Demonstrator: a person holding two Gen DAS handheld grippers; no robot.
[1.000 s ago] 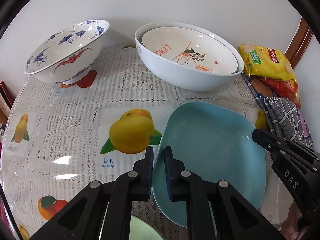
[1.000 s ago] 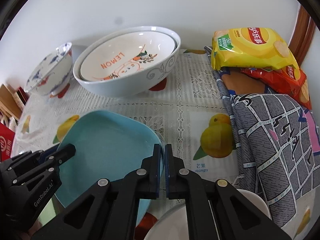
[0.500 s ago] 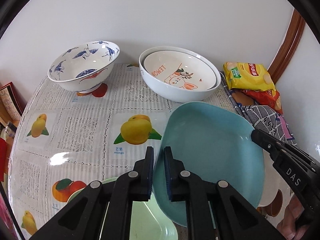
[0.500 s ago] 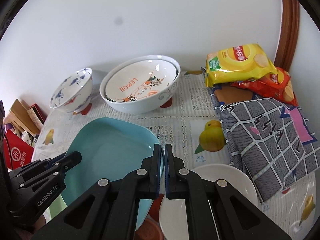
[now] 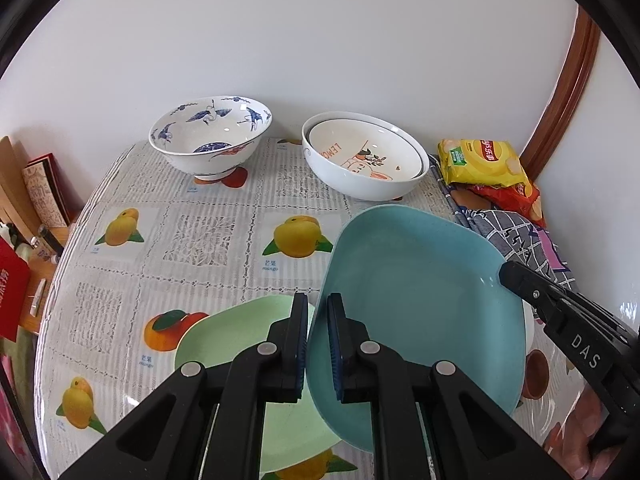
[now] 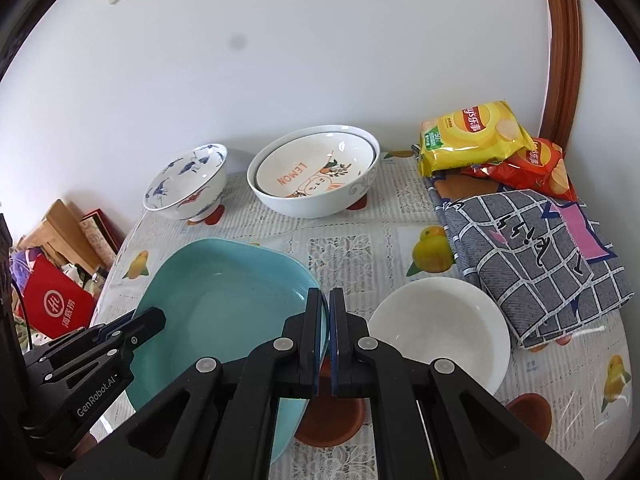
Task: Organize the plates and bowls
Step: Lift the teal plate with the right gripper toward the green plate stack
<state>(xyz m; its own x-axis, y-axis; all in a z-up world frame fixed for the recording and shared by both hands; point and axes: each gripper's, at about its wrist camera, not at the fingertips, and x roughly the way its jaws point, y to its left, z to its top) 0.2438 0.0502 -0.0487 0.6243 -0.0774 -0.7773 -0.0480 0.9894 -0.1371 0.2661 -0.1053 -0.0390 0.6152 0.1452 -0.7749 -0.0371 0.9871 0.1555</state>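
Observation:
A light blue squarish plate hangs tilted above the table, held at two edges. My left gripper is shut on its left rim and shows at the lower left of the right wrist view. My right gripper is shut on the plate's right rim, and its tip shows in the left wrist view. Below lie a pale green plate and a white bowl. At the back stand a blue-and-white crane bowl and a lemon-print bowl nested in a larger white bowl.
Yellow and red crisp bags and a folded checked cloth fill the table's right side. Brown dishes sit near the front under the blue plate. Books and a red bag stand off the table's left edge.
Both grippers have risen and drawn back from the wall with the blue plate. The green plate and the white bowl have come into view beneath it.

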